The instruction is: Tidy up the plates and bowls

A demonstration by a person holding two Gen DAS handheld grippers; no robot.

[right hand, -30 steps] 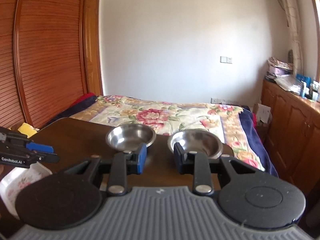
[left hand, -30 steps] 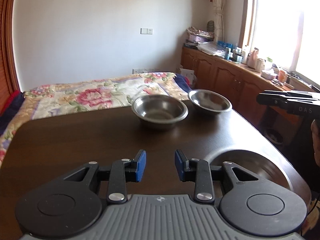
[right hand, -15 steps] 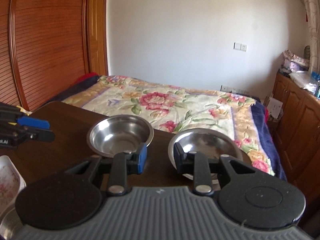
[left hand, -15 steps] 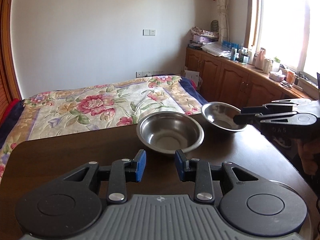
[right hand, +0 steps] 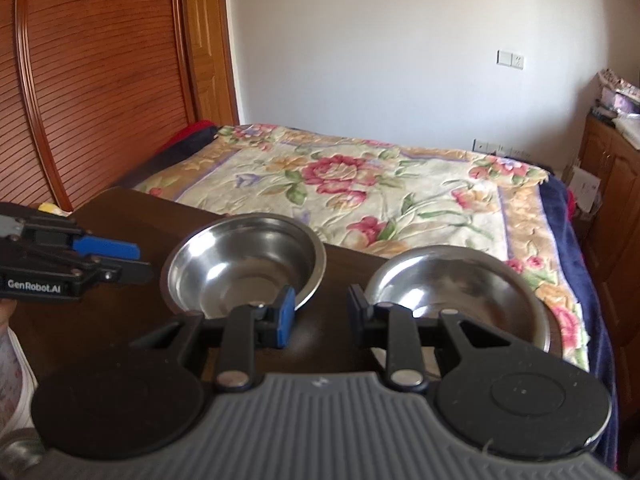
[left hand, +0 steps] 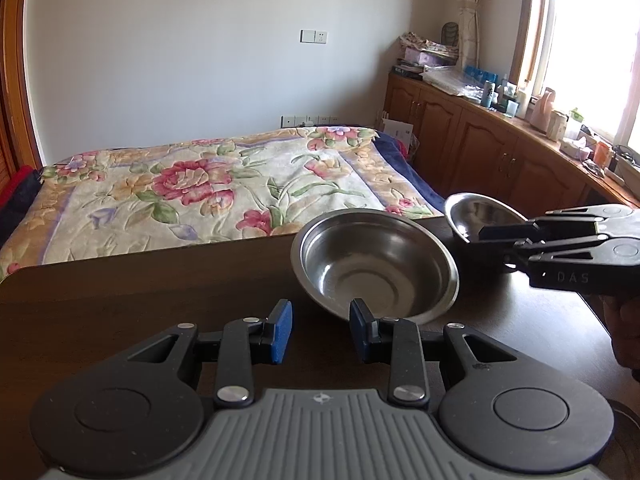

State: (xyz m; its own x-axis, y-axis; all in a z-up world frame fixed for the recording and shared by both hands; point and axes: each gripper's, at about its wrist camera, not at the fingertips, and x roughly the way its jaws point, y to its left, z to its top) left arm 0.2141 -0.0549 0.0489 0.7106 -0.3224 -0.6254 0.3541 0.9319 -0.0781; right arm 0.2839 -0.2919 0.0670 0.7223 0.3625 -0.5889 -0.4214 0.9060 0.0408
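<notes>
Item: two stainless-steel bowls on a dark wooden table [left hand: 140,288], unstacked; sorting appears barely begun, with both bowls apart and nothing held. Left bowl [left hand: 376,266]: round, shallow, rolled rim, brushed and reflective, at 1 o'clock from the left gripper [left hand: 320,332], whose blue-padded jaws stand parted and empty just short of its near rim. Right bowl [right hand: 456,300]: same make, near the table's far right corner, at 1 o'clock from the right gripper [right hand: 320,316], likewise parted and empty, its right finger overlapping the rim in view; contact cannot be told. A white patterned dish [right hand: 12,376] shows at 8 o'clock, partly cut off. Remaining, by my judgement: nesting the bowls and gathering the plates.
</notes>
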